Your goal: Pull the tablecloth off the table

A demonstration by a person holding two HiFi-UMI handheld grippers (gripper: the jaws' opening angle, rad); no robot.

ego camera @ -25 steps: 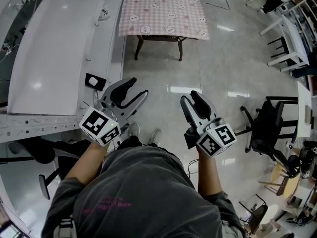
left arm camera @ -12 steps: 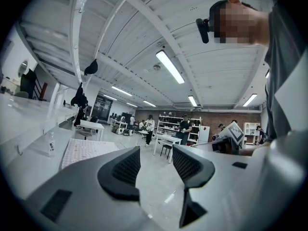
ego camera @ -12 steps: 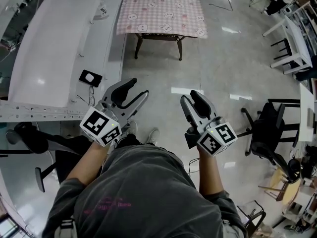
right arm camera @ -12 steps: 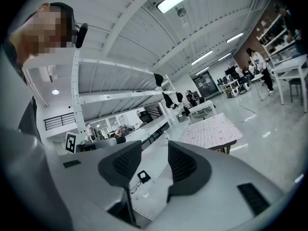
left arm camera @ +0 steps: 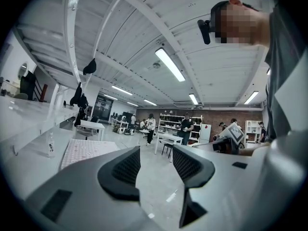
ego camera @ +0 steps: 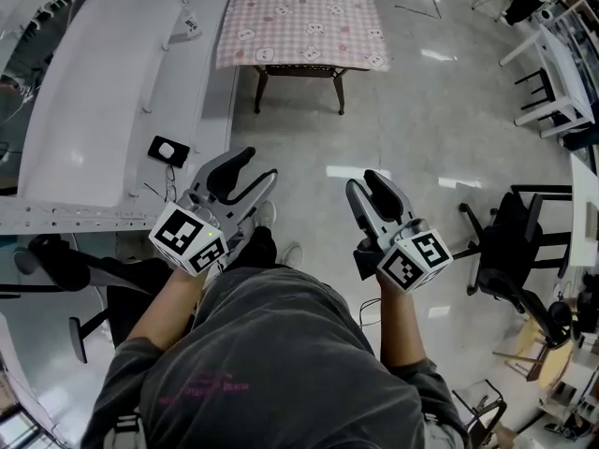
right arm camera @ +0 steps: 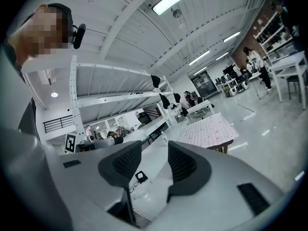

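A pink checked tablecloth [ego camera: 301, 17] with small printed figures covers a small dark-legged table [ego camera: 262, 86] far ahead on the shiny floor. It also shows in the left gripper view as the tablecloth [left arm camera: 84, 149] and in the right gripper view as the tablecloth [right arm camera: 207, 130]. My left gripper [ego camera: 251, 168] and right gripper [ego camera: 368, 191] are held near my waist, well short of the table. Both stand open with nothing between their jaws, as seen at the left gripper [left arm camera: 154, 165] and right gripper [right arm camera: 153, 162].
A long white workbench [ego camera: 103, 92] runs along the left, with a small black device [ego camera: 169, 151] and a bottle [ego camera: 191, 26] on it. Black office chairs [ego camera: 505, 246] and white desks [ego camera: 552, 64] stand at the right. Several people stand far off by shelves [left arm camera: 185, 126].
The view has shifted slightly forward toward the table, and my foot has stepped ahead. Both grippers keep the same open pose.
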